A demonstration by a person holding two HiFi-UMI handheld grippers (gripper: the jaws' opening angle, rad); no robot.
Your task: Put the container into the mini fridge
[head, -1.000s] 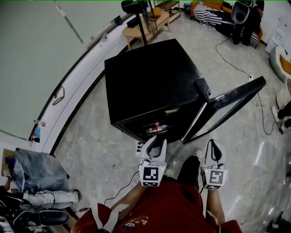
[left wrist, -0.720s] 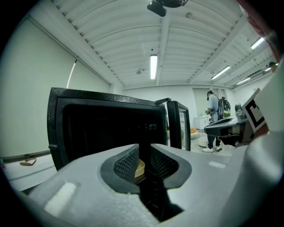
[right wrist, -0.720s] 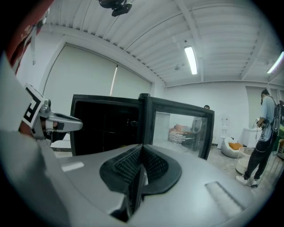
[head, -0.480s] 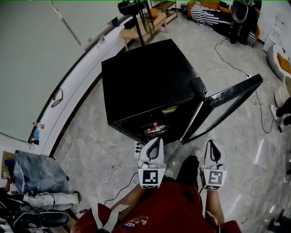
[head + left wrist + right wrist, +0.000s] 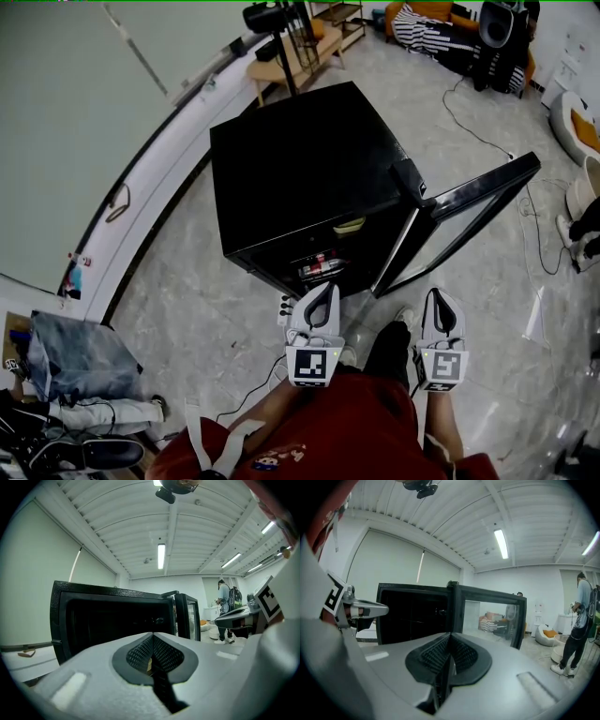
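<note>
The black mini fridge (image 5: pixel 309 169) stands on the floor in front of me, its glass door (image 5: pixel 459 220) swung open to the right. On a shelf just inside the opening lie red and white items (image 5: pixel 319 265); I cannot tell which is the container. My left gripper (image 5: pixel 324 290) hangs just in front of the opening, shut, with nothing between its pads. My right gripper (image 5: pixel 440 296) is beside it near the door's lower edge, also shut and empty. The left gripper view looks into the dark fridge interior (image 5: pixel 112 620). The right gripper view shows the fridge (image 5: pixel 412 616) and its glass door (image 5: pixel 492 616).
A white power strip (image 5: pixel 285 306) and cables lie on the floor at the fridge's front corner. A pile of clothes and bags (image 5: pixel 70 361) sits at the left by the curved wall. A person (image 5: pixel 579 620) stands far right. A wooden table (image 5: pixel 291 52) is behind the fridge.
The left gripper's jaws were spread apart one second ago and are closed now, with nothing in them. The head view shifted slightly; both grippers stayed in place.
</note>
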